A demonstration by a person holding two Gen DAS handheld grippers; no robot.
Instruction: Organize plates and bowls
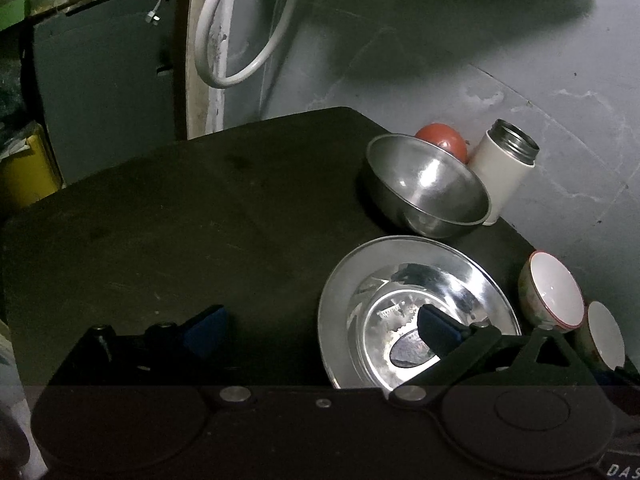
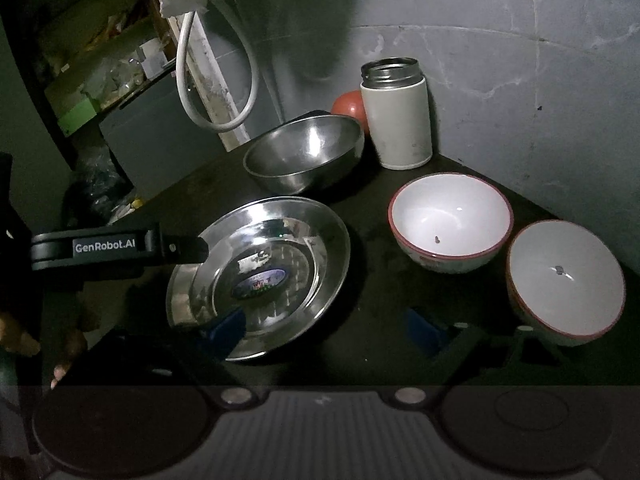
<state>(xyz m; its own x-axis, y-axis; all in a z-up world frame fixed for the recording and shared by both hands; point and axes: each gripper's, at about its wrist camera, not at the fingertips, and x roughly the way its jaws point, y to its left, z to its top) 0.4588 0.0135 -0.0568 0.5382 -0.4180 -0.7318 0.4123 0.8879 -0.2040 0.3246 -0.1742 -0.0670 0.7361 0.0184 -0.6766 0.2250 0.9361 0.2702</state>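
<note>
A shiny steel plate (image 1: pixel 420 264) (image 2: pixel 260 240) lies on the dark table (image 1: pixel 180 220). My left gripper (image 1: pixel 320 332) is open; its right pad hangs over the plate's inside and its left pad is off to the plate's left. One of its fingers (image 2: pixel 184 249) reaches the plate's left rim in the right wrist view. My right gripper (image 2: pixel 326 332) is open at the plate's near rim, left pad over the rim, right pad above bare table. Behind the plate sits a steel bowl (image 1: pixel 428 188) (image 2: pixel 304 152). Two white red-rimmed bowls (image 2: pixel 452 220) (image 2: pixel 564 280) stand to the right.
An open white flask (image 2: pixel 396 116) and a red round object (image 2: pixel 350 106) stand at the back by the grey wall. The table's right edge runs just past the white bowls. A white hose (image 1: pixel 240 40) hangs behind the table. A person's hand (image 2: pixel 60 352) shows lower left.
</note>
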